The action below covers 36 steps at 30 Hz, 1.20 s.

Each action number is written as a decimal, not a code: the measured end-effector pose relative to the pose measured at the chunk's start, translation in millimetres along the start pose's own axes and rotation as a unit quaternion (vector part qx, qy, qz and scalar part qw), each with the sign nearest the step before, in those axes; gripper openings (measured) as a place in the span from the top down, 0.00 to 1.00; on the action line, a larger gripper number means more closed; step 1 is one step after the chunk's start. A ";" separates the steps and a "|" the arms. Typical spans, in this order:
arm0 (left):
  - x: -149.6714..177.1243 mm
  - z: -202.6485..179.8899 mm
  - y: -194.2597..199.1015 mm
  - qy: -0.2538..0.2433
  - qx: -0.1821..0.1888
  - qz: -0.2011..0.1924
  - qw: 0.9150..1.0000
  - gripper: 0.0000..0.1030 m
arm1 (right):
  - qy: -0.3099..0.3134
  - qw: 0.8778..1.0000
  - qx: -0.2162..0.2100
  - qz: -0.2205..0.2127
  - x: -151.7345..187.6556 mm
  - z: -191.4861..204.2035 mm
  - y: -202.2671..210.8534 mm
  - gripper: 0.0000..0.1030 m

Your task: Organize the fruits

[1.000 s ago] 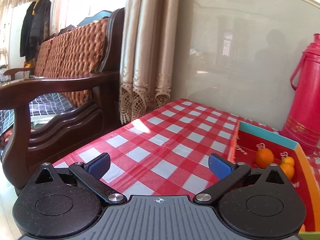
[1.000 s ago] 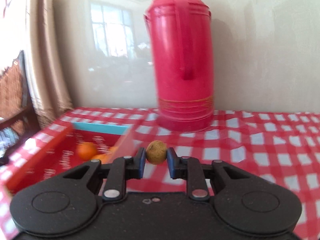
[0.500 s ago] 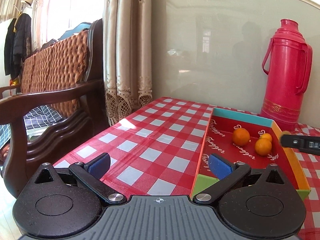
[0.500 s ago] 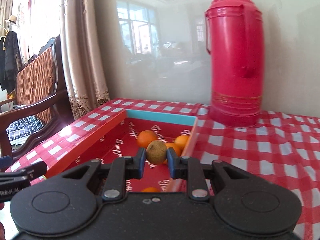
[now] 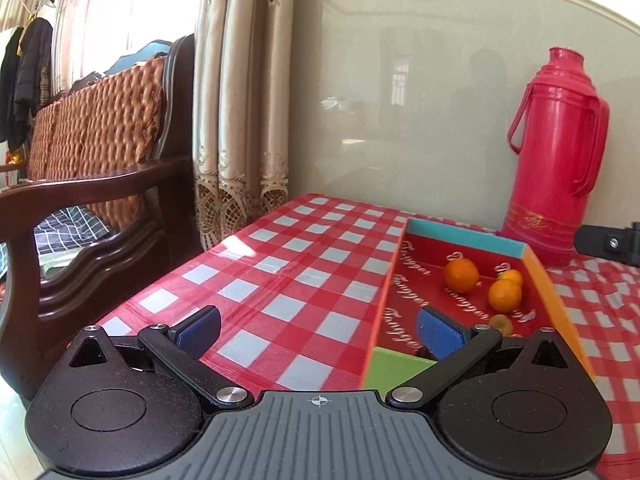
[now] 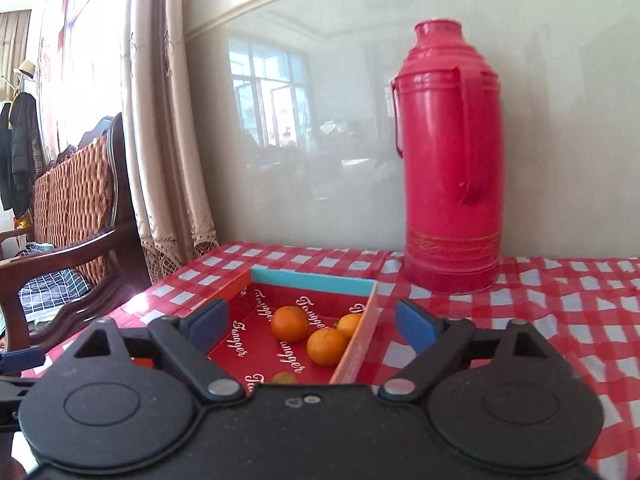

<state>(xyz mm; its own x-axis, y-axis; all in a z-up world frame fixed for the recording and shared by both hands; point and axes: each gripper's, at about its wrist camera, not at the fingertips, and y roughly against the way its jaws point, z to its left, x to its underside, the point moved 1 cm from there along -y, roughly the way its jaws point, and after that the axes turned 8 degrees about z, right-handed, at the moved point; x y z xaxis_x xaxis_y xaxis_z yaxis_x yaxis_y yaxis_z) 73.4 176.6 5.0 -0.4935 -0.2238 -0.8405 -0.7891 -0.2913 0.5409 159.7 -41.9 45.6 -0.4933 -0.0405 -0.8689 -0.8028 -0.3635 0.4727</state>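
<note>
The right tongs are being spread, jaws opening with nothing between them, above the red tray, in whose lower-centre part the small brown fruit is lying below three oranges, while the left tongs are being held spread and empty.
</note>
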 end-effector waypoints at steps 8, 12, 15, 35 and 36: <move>12.2 -32.5 82.7 -0.031 0.058 -0.018 0.998 0.00 | 0.020 0.998 0.038 -0.043 16.9 -11.6 118.6 0.06; 26.7 -41.5 128.6 -0.031 0.085 -0.033 0.995 0.00 | 0.011 0.996 0.056 -0.061 29.4 -16.2 176.3 0.06; 43.7 -53.7 159.2 -0.048 0.095 -0.044 0.993 0.00 | 0.022 0.994 0.076 -0.071 44.5 -12.8 205.2 0.06; 99.1 -65.5 183.1 -0.052 0.098 -0.092 0.990 0.00 | 0.038 0.983 0.172 -0.052 125.8 -15.3 198.6 0.06; 100.0 -64.6 184.1 -0.051 0.096 -0.096 0.989 0.00 | 0.031 0.983 0.170 -0.054 125.5 -17.9 199.3 0.06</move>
<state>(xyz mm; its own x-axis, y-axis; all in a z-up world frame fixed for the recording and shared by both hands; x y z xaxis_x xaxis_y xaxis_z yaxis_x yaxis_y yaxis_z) -97.6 40.6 22.6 -0.3546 -0.0842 -0.9312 -0.9220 -0.1343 0.3633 -56.3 -136.1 28.1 -0.3863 -0.0786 -0.9190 -0.9202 -0.0365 0.3899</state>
